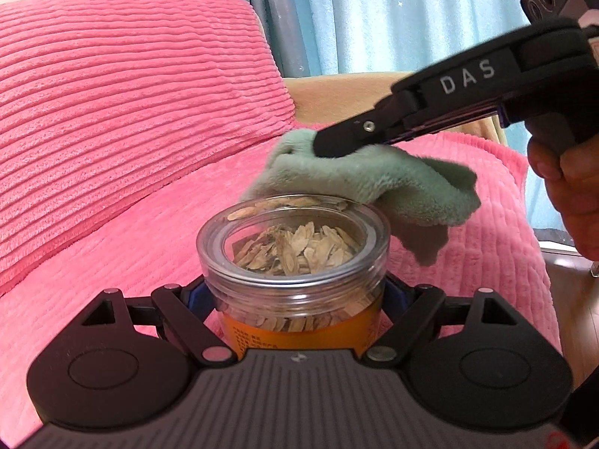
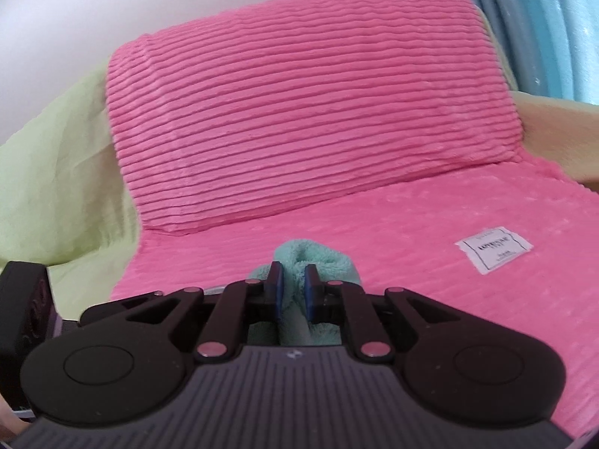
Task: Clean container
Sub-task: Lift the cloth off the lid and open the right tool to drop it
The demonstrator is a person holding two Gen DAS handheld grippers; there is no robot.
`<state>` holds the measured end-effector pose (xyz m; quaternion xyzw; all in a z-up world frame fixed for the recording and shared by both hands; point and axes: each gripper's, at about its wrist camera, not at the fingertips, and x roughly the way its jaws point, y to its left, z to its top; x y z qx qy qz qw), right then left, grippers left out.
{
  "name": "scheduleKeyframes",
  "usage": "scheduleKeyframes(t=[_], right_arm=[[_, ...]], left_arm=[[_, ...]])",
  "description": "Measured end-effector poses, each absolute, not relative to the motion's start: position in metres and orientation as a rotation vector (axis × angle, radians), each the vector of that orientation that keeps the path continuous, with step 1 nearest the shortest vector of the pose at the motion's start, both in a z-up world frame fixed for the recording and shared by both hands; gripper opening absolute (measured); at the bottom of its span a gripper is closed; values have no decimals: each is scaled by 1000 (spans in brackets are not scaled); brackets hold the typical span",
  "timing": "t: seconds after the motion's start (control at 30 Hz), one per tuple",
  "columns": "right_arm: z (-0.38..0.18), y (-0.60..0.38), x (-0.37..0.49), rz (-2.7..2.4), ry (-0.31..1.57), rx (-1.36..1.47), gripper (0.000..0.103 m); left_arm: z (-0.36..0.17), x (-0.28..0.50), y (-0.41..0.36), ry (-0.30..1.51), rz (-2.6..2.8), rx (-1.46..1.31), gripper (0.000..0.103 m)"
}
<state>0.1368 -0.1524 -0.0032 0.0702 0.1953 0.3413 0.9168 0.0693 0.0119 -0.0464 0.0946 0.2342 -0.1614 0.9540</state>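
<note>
A clear plastic jar (image 1: pixel 295 262) with an orange label and a transparent lid holds pale dried slices. My left gripper (image 1: pixel 297 299) is shut on the jar's body, its blue pads pressed to both sides, keeping it upright. A mint-green fluffy cloth (image 1: pixel 374 183) hangs over the far rim of the lid. My right gripper (image 1: pixel 329 146) comes in from the upper right, shut on that cloth. In the right wrist view the cloth (image 2: pixel 295 262) bulges between the blue pads (image 2: pixel 277 288) of the right gripper (image 2: pixel 294 288). The jar does not show there.
A pink ribbed cushion (image 1: pixel 123 104) and a pink blanket (image 2: pixel 411 243) cover the seat below; a white label (image 2: pixel 494 249) is sewn on the blanket. Light green fabric (image 2: pixel 56 187) lies left, blue curtains (image 1: pixel 374 15) behind. A hand (image 1: pixel 569 194) grips the right tool.
</note>
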Motion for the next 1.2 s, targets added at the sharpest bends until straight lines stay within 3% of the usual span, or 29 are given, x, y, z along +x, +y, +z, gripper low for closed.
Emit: scheduleKeyframes(t=[0.47,0.77,0.9,1.0,1.07,1.13,1.2], right_arm=[[-9,-167,136,474,286,7,10],[-38,-156,148,482,531,30,11],[-41,-161,144,477,537,47,34],[-38,-170,138,469,502,70,41],[-35,-175,134,467,465,83,51],[-32,-179,132,458,440,89,70],[-31,-183,130,444,447,102,72]], left_arm=[[-45,76,21,475,-209,136,85],[-42,70,22,473,-160,118,85],[-40,66,22,471,-144,113,88],[-39,63,22,470,-131,109,91],[-38,61,22,470,-123,106,95],[-37,59,22,469,-115,103,97],[-35,54,21,474,-109,102,100]])
